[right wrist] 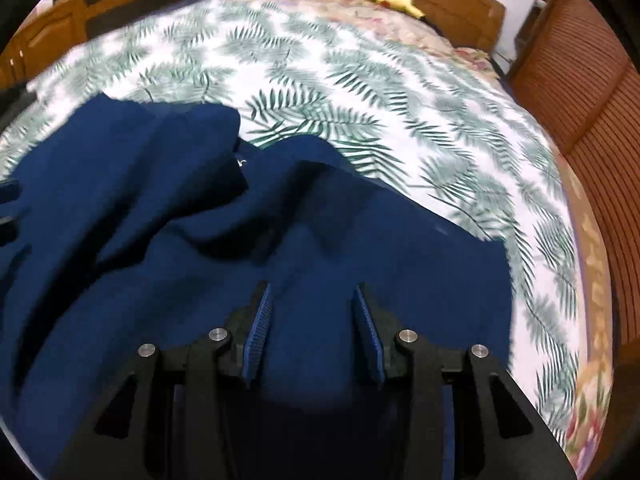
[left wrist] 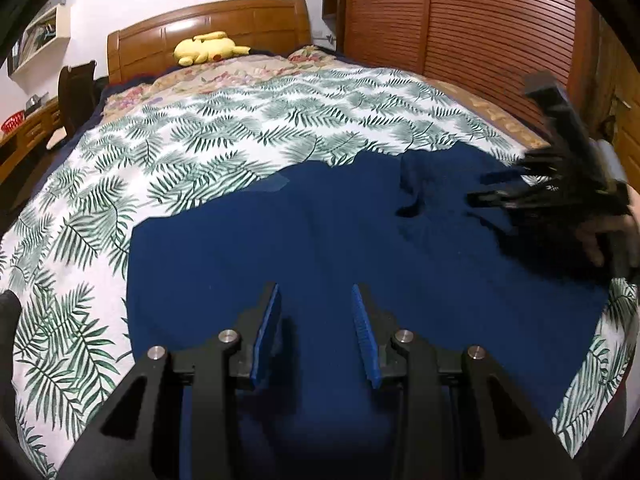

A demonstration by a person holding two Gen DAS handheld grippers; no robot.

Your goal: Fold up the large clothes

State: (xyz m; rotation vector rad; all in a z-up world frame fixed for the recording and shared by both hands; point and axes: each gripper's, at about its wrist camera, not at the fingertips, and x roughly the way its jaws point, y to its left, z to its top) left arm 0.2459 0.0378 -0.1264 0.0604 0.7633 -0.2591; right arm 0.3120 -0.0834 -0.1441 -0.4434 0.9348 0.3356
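A large navy blue garment [left wrist: 320, 248] lies spread on the bed. It is flat on its left part and rumpled at its far right. My left gripper [left wrist: 316, 292] is open and empty just above the garment's near part. My right gripper [right wrist: 312, 292] is open with navy cloth [right wrist: 200, 220] lying between and under its jaws; whether it touches the cloth I cannot tell. In the left wrist view the right gripper [left wrist: 480, 198] shows blurred at the far right over the garment's rumpled edge, held by a hand [left wrist: 608, 236].
The bed carries a white sheet with green fern leaves [left wrist: 200, 140] and a floral cover near the wooden headboard [left wrist: 224, 20]. A yellow plush toy [left wrist: 208, 48] lies by the headboard. A louvred wooden wardrobe [left wrist: 460, 16] stands right, and a desk [left wrist: 24, 132] left.
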